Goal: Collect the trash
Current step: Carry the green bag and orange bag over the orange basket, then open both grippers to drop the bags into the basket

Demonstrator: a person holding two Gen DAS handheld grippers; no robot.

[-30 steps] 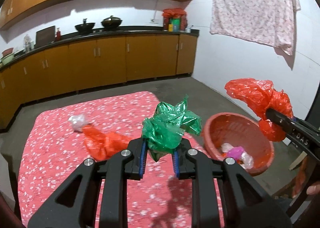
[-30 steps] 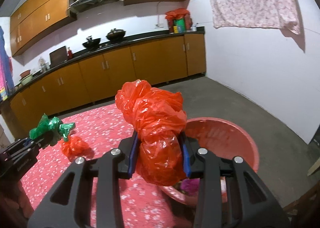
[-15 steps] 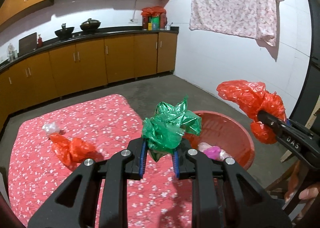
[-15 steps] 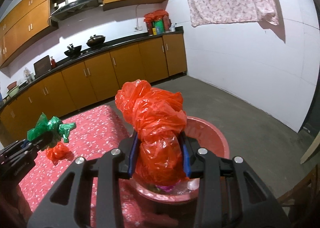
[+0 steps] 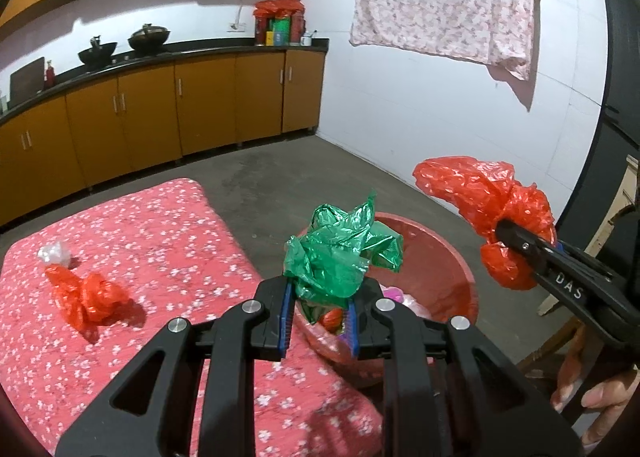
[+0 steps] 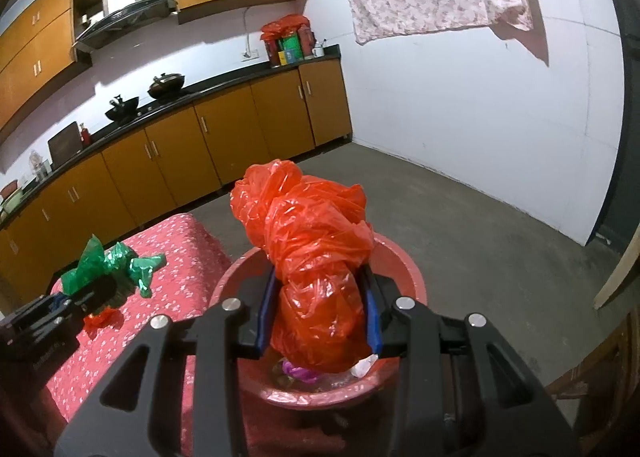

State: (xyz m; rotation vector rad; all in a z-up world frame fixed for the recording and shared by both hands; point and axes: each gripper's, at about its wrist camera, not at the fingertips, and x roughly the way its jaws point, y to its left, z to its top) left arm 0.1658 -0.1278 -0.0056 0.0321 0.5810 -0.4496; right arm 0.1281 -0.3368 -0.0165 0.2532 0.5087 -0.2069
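Both tools level above basin [image 6: 404,263], left clamping green bag [image 5: 340,253], right red bag [image 6: 312,269]

Basin [image 5: 460,277]: just right of the tabletop [image 5: 168,241], holding scraps.
Crumpled bag [image 5: 86,297]: on the tabletop, left of the basin.
Small wad [image 5: 52,253]: just behind the crumpled bag.
Kitchen cabinets [image 5: 180,113]: behind the tabletop.

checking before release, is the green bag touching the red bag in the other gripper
Apart. The left wrist view shows bare floor and basin rim between the green bag and the red bag.
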